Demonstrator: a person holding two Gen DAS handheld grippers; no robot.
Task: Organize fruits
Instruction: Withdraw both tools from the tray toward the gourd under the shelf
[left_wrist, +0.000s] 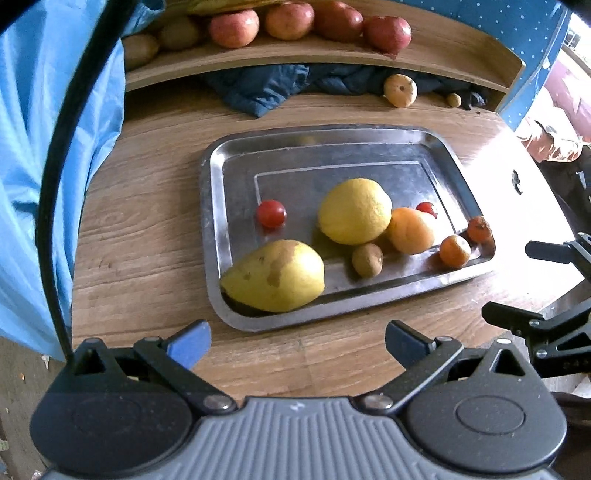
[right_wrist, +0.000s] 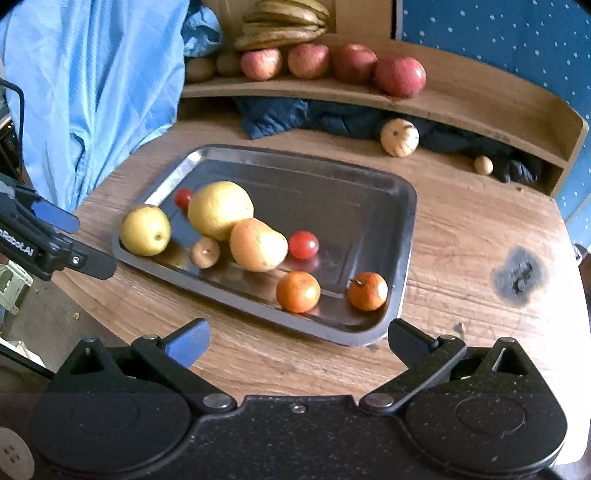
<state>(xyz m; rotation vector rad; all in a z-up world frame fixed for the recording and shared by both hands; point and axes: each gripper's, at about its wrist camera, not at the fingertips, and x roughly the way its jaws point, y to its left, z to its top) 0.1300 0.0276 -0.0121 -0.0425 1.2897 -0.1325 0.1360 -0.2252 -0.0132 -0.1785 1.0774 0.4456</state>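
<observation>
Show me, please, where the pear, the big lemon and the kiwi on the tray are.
pear (left_wrist: 275, 275), left wrist view, middle of its body.
lemon (left_wrist: 354, 210), left wrist view, centre of its rind.
kiwi (left_wrist: 367, 260), left wrist view, middle of its skin.

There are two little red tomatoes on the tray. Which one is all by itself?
The cherry tomato left of the big lemon sits alone on bare tray. The other tomato hides tucked behind the orange fruit.

Left gripper hangs wide open, empty, over the wooden table. Straight ahead at twelve o'clock, the rectangular steel tray holds a big yellow lemon; a yellow pear lies at its seven o'clock corner, a small red tomato at nine o'clock of the lemon.
</observation>
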